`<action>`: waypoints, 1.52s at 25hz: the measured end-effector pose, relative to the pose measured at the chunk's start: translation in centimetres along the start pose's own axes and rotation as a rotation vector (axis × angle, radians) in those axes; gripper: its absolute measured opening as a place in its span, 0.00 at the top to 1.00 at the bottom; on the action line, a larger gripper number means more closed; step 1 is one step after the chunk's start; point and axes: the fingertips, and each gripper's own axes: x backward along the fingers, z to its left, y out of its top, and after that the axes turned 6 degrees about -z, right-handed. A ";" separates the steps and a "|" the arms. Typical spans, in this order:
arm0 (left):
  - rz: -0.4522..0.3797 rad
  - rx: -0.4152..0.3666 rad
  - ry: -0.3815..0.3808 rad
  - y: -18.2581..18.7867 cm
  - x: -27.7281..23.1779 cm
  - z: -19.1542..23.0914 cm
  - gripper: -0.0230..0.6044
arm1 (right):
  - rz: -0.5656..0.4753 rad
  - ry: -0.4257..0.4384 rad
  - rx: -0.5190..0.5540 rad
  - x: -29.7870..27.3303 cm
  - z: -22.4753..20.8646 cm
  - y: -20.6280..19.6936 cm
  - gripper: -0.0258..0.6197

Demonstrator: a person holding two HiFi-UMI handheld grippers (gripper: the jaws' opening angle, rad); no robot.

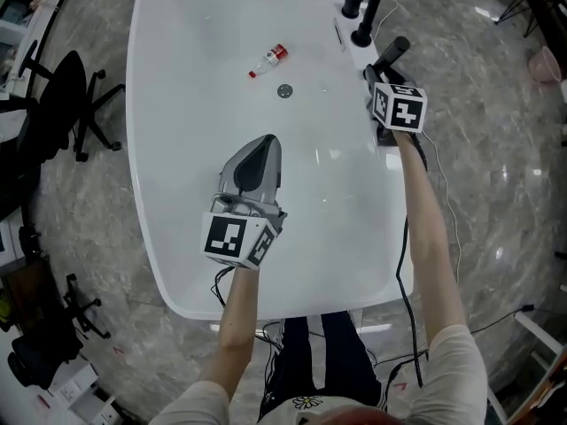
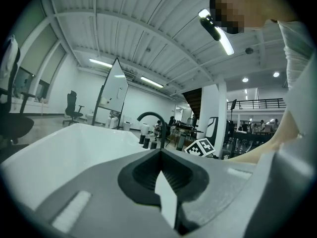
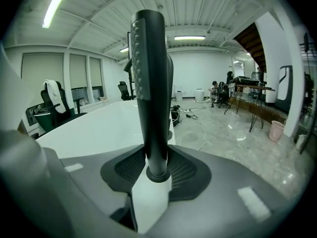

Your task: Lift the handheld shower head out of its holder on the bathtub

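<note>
The black handheld shower head (image 3: 150, 78) stands upright between the jaws of my right gripper (image 3: 157, 155), which is shut on its handle. In the head view this gripper (image 1: 386, 74) is at the right rim of the white bathtub (image 1: 177, 264), and the shower head (image 1: 395, 51) sticks out beyond it. The gripper hides the holder, so I cannot tell whether the head still sits in it. My left gripper (image 1: 262, 153) hovers over the tub's middle. Its jaws are shut with nothing between them (image 2: 160, 152).
A black curved faucet (image 1: 372, 7) and black knobs (image 1: 352, 3) stand on the rim beyond the right gripper. A small bottle with a red cap (image 1: 270, 58) lies in the tub near the drain (image 1: 284, 90). An office chair (image 1: 62, 104) stands to the left.
</note>
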 end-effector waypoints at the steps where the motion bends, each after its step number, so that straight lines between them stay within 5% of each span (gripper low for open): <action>1: 0.000 -0.003 0.001 0.0 0.0 0.1 0.96 | -0.007 -0.003 0.004 -0.1 -0.1 0.0 0.72; 9: -0.037 -0.010 0.032 2.3 0.8 1.2 0.96 | -0.032 -0.014 0.096 0.6 0.3 1.3 0.72; 16: -0.126 -0.009 0.032 7.8 1.9 0.5 0.96 | -0.114 -0.012 0.105 4.5 1.6 8.6 0.72; 31: -0.329 -0.110 -0.027 31.4 7.4 -6.2 0.96 | -0.365 -0.037 0.124 21.9 8.6 32.4 0.72; 38: -0.380 -0.162 -0.069 37.4 9.9 -10.6 0.96 | -0.475 -0.035 0.114 31.7 11.7 37.6 0.72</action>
